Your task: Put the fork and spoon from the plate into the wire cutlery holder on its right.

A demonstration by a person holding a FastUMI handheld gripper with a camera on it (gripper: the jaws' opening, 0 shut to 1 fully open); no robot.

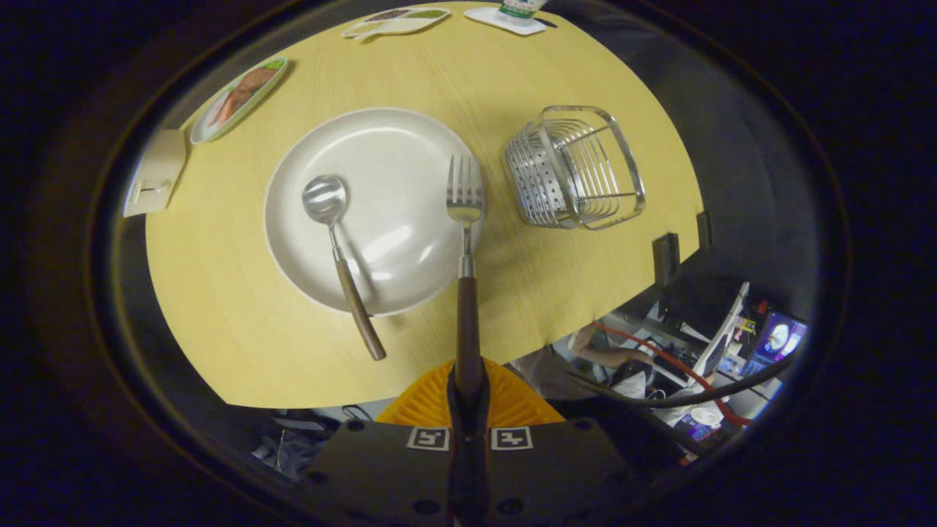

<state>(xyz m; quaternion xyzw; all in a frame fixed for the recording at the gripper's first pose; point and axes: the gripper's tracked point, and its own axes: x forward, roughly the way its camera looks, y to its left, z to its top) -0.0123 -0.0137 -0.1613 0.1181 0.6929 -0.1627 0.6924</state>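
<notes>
My gripper (468,391) is shut on the wooden handle of the fork (465,241). The fork is held out ahead of the fingers, its steel tines over the right rim of the white plate (410,146). The spoon (338,249) lies on the left half of the plate, bowl up on the plate, its wooden handle crossing the near rim onto the table. The wire cutlery holder (575,168) stands on the table to the right of the plate, tilted in view, with nothing seen inside.
The round yellow table (219,307) carries a small dish of food (238,99) beyond the plate on the left, a pale card (154,172) at the left edge, and two flat trays (395,20) at the far side. Cables and gear sit below the table's right edge.
</notes>
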